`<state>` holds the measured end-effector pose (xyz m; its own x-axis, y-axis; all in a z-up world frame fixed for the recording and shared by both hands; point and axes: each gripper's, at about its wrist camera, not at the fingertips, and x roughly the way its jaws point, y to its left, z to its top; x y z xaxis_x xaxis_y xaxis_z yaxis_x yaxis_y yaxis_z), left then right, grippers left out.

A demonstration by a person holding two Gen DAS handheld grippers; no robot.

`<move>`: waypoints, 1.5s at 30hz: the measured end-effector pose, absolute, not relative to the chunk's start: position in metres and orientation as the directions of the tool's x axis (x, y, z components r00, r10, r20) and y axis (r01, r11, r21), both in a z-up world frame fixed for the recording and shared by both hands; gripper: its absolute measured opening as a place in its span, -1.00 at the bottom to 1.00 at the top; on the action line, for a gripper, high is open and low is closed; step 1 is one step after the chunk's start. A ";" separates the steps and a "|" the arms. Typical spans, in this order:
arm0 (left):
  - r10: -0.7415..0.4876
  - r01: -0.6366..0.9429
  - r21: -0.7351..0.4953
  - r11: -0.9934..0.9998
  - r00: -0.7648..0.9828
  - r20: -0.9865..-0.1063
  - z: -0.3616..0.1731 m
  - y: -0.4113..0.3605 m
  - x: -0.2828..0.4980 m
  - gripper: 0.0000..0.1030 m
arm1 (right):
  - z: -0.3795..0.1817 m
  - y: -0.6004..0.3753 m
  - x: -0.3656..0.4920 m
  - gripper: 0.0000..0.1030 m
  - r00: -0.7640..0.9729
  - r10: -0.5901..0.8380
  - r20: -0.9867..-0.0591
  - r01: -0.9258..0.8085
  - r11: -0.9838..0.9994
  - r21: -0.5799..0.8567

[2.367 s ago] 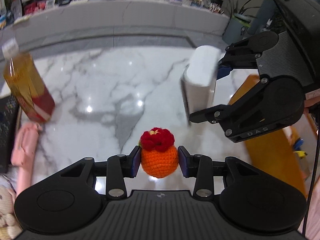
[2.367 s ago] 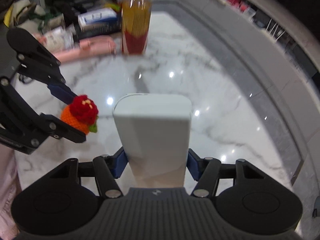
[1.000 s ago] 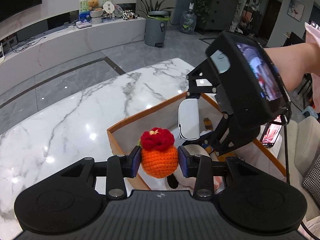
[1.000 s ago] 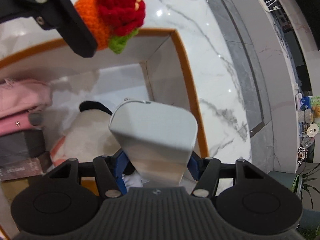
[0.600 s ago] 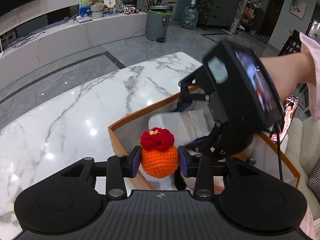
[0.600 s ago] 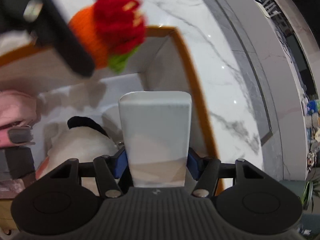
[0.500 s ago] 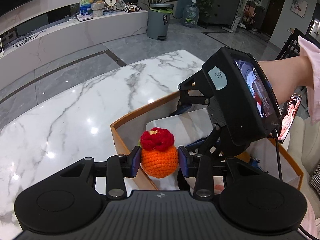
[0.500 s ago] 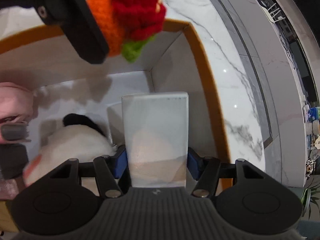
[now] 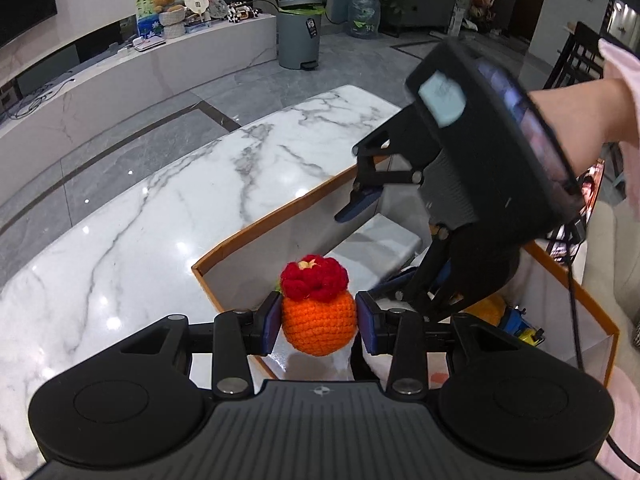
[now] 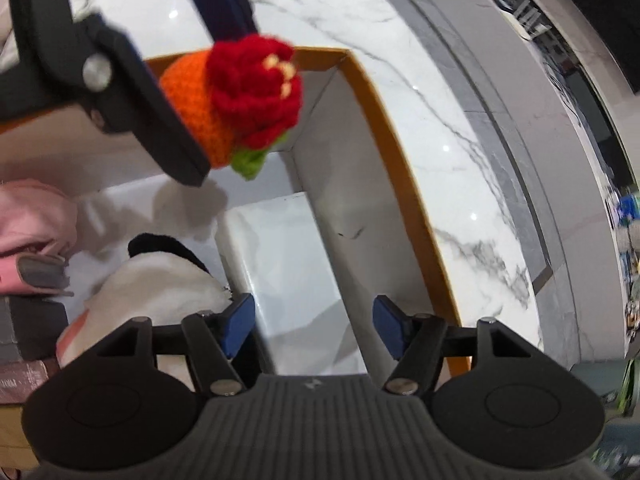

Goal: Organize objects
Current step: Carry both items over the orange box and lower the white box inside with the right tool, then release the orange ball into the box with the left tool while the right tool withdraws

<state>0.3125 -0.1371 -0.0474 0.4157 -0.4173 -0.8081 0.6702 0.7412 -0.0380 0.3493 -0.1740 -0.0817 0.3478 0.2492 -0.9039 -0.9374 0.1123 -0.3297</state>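
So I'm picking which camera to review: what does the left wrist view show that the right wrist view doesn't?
Only the left wrist view: the left gripper clamped on the crochet orange from behind, a grey bin, the person's forearm.
Only the right wrist view: the right gripper with jaws just opened, clear of the white box; a pink item.
Both: orange-rimmed box, marble table.

The crocheted ball (image 9: 319, 322) was rough knitted yarn, orange with a red woolly top. The table (image 9: 168, 216) was glossy veined marble, catching bright highlights. The box (image 10: 394, 200) looked like smooth matt card, white inside with an orange rim. The white pack (image 10: 288, 272) in it had a slick, shiny wrapping. The plush toy (image 10: 160, 284) beside it looked soft and fuzzy.
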 end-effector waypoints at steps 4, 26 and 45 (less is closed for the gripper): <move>-0.375 0.713 0.027 0.701 0.400 -0.836 -0.054 -0.151 0.311 -0.11 | -0.071 -0.184 0.347 0.29 0.377 0.271 -0.886 -0.922 0.196 -0.333; -0.231 0.800 0.200 0.566 0.386 -0.893 -0.069 -0.173 0.282 0.16 | -0.051 -0.225 0.305 0.35 0.477 0.332 -0.814 -0.852 0.402 -0.335; -0.395 0.538 0.067 0.840 0.692 -0.604 0.032 -0.089 0.167 0.57 | 0.034 -0.226 0.171 0.63 0.611 0.433 -0.663 -0.685 0.708 -0.169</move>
